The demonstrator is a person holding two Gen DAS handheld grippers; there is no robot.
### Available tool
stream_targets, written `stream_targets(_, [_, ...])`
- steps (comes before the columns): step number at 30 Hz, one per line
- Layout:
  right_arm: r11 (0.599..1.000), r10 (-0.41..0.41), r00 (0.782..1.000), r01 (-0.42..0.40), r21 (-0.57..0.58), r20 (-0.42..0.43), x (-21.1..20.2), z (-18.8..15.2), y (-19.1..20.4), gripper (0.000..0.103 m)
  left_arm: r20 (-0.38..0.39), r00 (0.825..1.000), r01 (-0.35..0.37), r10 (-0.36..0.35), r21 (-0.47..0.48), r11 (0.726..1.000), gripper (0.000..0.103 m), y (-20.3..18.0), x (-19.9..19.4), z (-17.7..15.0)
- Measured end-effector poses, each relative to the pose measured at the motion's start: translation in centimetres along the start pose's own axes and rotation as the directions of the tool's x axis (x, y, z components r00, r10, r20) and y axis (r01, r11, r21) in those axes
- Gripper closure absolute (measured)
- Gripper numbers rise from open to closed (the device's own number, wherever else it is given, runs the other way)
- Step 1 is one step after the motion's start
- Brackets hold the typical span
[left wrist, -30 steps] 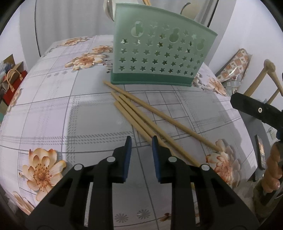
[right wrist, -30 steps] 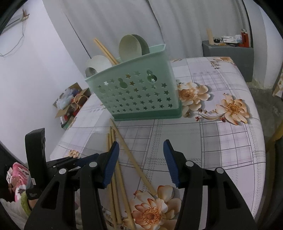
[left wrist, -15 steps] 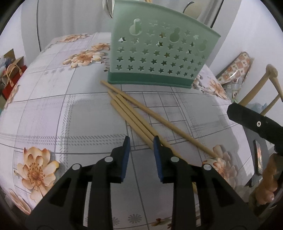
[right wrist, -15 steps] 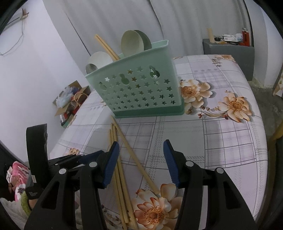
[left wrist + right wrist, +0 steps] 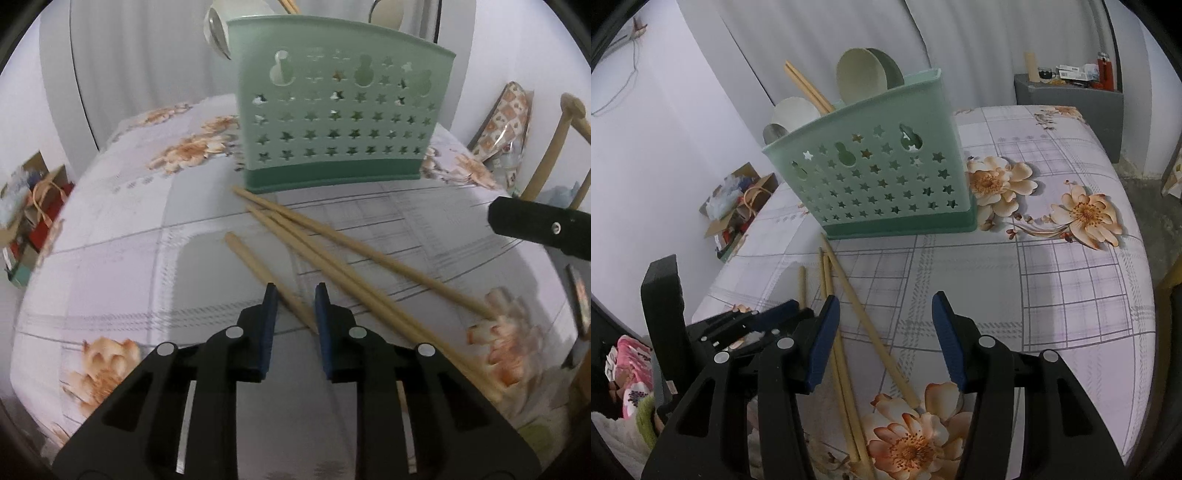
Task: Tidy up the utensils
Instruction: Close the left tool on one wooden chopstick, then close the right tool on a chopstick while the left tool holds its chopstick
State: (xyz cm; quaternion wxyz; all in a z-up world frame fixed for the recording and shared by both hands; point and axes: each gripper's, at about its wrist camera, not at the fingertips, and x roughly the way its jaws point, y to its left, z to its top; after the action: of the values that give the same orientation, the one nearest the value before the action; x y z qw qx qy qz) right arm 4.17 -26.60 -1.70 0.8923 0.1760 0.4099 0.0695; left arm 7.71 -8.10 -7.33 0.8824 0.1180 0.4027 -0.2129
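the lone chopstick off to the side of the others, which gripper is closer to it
Left. The left gripper has its fingers on either side of that chopstick, not closed on it. The right gripper sits open over the other chopsticks, further away.

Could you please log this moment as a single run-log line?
left gripper: jaws around one chopstick | right gripper: open, idle | three chopsticks on table | caddy upright
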Motion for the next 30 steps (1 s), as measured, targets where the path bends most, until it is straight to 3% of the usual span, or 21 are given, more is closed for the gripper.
stream_targets(4, [0.999, -0.009, 0.999, 0.007, -0.033, -0.05, 1.4, -0.3, 0.2, 0.052, 0.006, 1.0, -0.013, 0.013, 0.003, 1.0, 0.087, 1.4, -0.1, -0.1])
stream_targets(11, [0.98, -0.036, 0.99, 0.007, -0.201, -0.139, 3.8, -0.9, 2.2, 0.069, 0.003, 1.0, -0.016, 0.016, 0.015, 1.0, 0.095, 3.4, 0.0, 0.0])
stream_targets(14, [0.962, -0.061, 0.98, 0.008, -0.272, -0.187, 5.1, -1.4, 2.9, 0.086, -0.002, 1.0, -0.016, 0.016, -0.009, 1.0, 0.098, 4.3, 0.0, 0.0])
stream_targets(17, [0.945, -0.082, 0.978, 0.014, -0.327, -0.194, 5.3, -2.0, 3.4, 0.094, -0.004, 1.0, -0.02, 0.02, -0.02, 1.0, 0.098, 4.6, -0.2, -0.2])
stream_targets(22, [0.957, -0.065, 0.97, -0.005, -0.29, -0.233, 3.8, -2.8, 2.4, 0.095, -0.011, 1.0, -0.018, 0.017, -0.019, 1.0, 0.098, 4.5, -0.5, -0.6])
stream_targets(30, [0.98, -0.125, 0.953, 0.075, -0.185, -0.277, -0.4, -5.0, -1.3, 0.096, -0.037, 0.999, 0.019, -0.022, -0.075, 0.997, 0.098, 4.8, -1.1, -1.2])
